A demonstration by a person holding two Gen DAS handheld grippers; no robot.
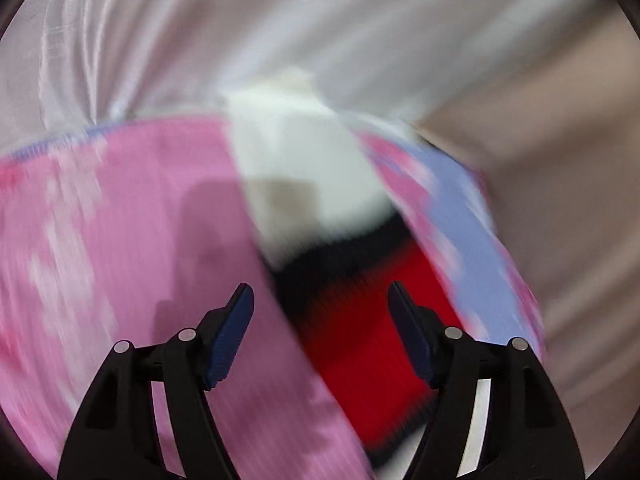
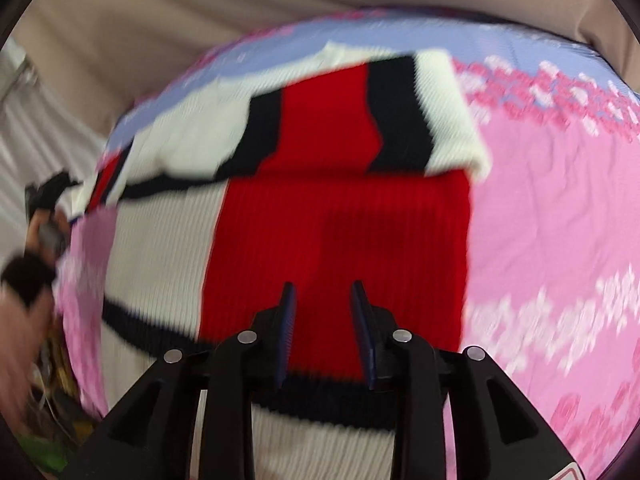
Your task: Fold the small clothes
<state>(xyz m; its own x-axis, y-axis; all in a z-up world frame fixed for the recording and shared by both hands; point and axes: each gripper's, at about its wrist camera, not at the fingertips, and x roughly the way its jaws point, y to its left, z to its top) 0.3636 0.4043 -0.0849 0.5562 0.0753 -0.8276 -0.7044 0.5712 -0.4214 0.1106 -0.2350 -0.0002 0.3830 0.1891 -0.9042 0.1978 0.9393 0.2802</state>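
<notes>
A red, white and black sweater (image 2: 344, 216) lies partly folded on a pink cloth (image 2: 552, 208). Left gripper (image 1: 321, 300) fingers wide apart, empty — right gripper (image 2: 324, 300) fingers narrowly parted, gripping nothing, over the sweater.

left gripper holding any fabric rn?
No, the left gripper is wide open above the knit garment, with nothing between its blue pads.

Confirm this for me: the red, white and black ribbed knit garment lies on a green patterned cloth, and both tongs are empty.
Wrong in one respect: the cloth is pink patterned with a light blue border, not green, as the right wrist view shows. The red, white and black ribbed knit garment does lie on it, and the left tongs and right tongs hold nothing.
</notes>
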